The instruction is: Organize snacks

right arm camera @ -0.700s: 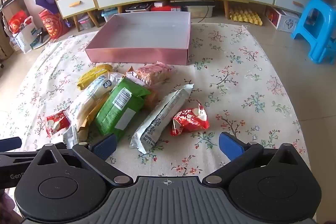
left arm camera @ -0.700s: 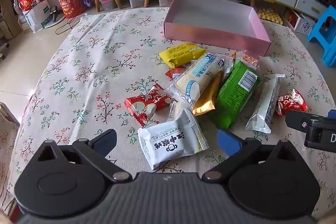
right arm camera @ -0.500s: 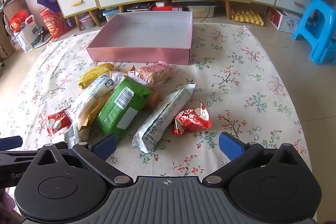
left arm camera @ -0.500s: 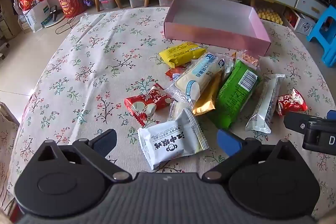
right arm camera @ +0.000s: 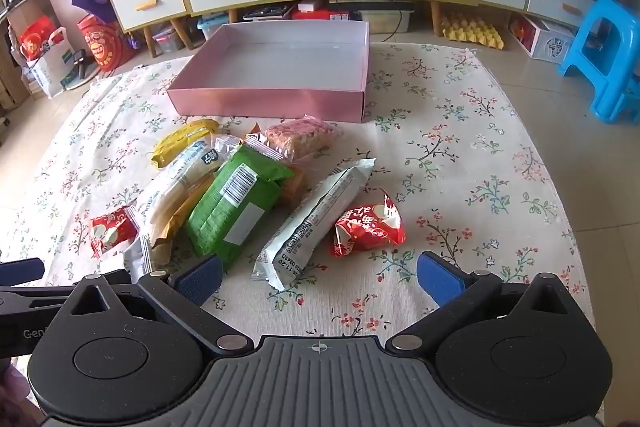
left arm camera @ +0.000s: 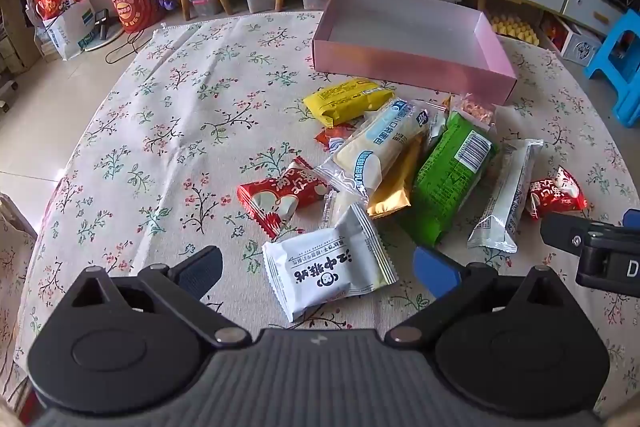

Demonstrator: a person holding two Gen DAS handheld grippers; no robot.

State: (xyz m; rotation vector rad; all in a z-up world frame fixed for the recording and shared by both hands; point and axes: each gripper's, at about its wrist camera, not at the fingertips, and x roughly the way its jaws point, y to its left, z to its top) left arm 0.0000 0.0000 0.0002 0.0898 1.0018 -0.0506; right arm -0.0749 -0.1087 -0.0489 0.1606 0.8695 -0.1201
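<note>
At the bottom of the left wrist view, the left gripper has its fingers spread wide and holds nothing; a white packet lies on the floral worktop between them. Above it, centre frame, sit a red packet, a cream bar, a gold packet partly under it, a green packet and a yellow packet. The pink box stands upper centre.

In the right wrist view, the right gripper is likewise spread apart and empty at the bottom. A long white bar and a red pouch lie just above it, touching, as far as the fisheye shows. The pink box sits upper centre.
</note>
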